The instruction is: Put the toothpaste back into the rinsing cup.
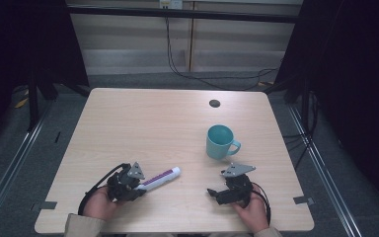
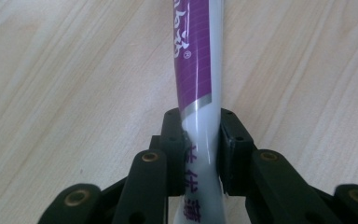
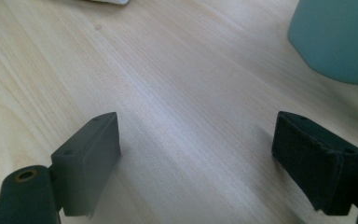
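Observation:
A purple and white tube (image 1: 161, 178) lies on the wooden table (image 1: 143, 123) near its front left, cap end pointing right and away. My left gripper (image 1: 139, 188) is shut on the tube's flat tail end; in the left gripper view both black pads press the white tail of the tube (image 2: 200, 93). My right gripper (image 1: 211, 192) rests near the front right of the table, jaws wide apart with bare wood between them (image 3: 196, 140). A teal mug (image 1: 220, 141) stands upright just beyond the right gripper, handle to the right; its side shows as a teal mug (image 3: 338, 37) at the upper right.
A small dark round hole (image 1: 214, 103) sits in the table near the far edge. Cables trail on the floor behind the table. The table's left and far parts are bare wood.

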Demonstrator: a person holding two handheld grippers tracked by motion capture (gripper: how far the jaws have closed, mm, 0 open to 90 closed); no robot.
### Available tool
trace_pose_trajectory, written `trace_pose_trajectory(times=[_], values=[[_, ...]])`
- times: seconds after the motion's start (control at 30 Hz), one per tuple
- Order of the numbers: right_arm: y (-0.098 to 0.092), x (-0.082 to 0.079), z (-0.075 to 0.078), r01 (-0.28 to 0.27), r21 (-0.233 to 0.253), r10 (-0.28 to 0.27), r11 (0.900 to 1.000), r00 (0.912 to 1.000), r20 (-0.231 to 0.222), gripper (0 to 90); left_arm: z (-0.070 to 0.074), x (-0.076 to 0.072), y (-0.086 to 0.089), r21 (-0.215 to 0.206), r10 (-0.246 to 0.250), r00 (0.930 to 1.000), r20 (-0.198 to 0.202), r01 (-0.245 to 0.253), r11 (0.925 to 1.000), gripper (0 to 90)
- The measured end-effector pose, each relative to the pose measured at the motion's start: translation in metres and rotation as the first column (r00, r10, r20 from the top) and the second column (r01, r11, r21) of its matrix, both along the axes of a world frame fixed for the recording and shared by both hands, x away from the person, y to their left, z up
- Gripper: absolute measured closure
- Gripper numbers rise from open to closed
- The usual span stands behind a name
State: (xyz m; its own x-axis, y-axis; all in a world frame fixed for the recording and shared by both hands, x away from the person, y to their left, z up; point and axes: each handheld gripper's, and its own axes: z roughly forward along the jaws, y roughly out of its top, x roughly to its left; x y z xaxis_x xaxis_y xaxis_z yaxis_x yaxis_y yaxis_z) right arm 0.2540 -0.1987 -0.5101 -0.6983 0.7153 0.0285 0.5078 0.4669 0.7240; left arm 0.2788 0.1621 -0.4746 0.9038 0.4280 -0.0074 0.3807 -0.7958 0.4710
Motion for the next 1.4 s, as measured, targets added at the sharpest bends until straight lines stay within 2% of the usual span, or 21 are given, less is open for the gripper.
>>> trace_pose_trajectory(times=[0.17, 0.37, 0.47, 0.57, 0.7, 0.73, 0.83, 0.97, 1.2, 1.4], values=[[-0.001, -0.001, 0.0, 0.006, -0.003, -0.006, 1.0, 1.0, 0.002, 14.2, 0.001, -0.003, -0.005, -0.008, 0.01, 0.9996, 0.028, -0.01, 0.9999, 75.3], [0.0, -0.001, 0.001, 0.021, -0.003, -0.021, 1.0, 0.9998, -0.004, 14.2, 0.005, -0.001, -0.012, -0.009, 0.001, 0.9996, 0.03, -0.001, 1.0, 75.5], [0.0, 0.0, 0.003, 0.03, -0.008, -0.03, 1.0, 0.9989, -0.035, 14.8, 0.009, 0.001, -0.015, -0.028, 0.005, 0.9996, 0.029, -0.005, 0.9996, 75.5], [-0.001, 0.001, 0.008, 0.02, -0.007, -0.02, 1.0, 0.9979, -0.061, 17.1, 0.013, 0.003, -0.018, -0.018, -0.006, 0.9995, 0.032, 0.007, 0.9998, 75.5], [-0.003, -0.001, 0.019, -0.009, -0.004, 0.009, 1.0, 0.9998, -0.018, 19.1, 0.018, 0.005, -0.023, -0.011, -0.019, 0.9993, 0.032, 0.02, 0.9997, 75.5], [-0.003, -0.002, 0.023, -0.013, -0.007, 0.013, 1.0, 0.9998, -0.016, 18.9, 0.018, 0.005, -0.025, -0.019, -0.01, 0.9993, 0.035, 0.011, 0.9998, 75.5], [0.0, -0.002, 0.032, -0.042, -0.007, 0.042, 0.999, 0.999, -0.012, 18.5, 0.022, 0.005, -0.031, -0.018, -0.028, 0.9989, 0.037, 0.029, 0.9994, 75.5], [0.007, -0.002, 0.04, -0.095, -0.036, 0.095, 0.995, 0.9955, 0.005, 18.0, 0.025, 0.007, -0.038, -0.02, -0.048, 0.9982, 0.035, 0.049, 0.9986, 75.6], [0.013, 0.001, 0.052, -0.114, -0.043, 0.115, 0.993, 0.9931, 0.022, 17.0, 0.028, 0.008, -0.05, -0.025, -0.068, 0.9973, 0.028, 0.069, 0.9973, 75.6], [0.024, 0.004, 0.059, -0.157, -0.066, 0.16, 0.985, 0.9865, 0.035, 17.1, 0.031, 0.01, -0.057, -0.026, -0.096, 0.995, 0.027, 0.097, 0.995, 75.6]])
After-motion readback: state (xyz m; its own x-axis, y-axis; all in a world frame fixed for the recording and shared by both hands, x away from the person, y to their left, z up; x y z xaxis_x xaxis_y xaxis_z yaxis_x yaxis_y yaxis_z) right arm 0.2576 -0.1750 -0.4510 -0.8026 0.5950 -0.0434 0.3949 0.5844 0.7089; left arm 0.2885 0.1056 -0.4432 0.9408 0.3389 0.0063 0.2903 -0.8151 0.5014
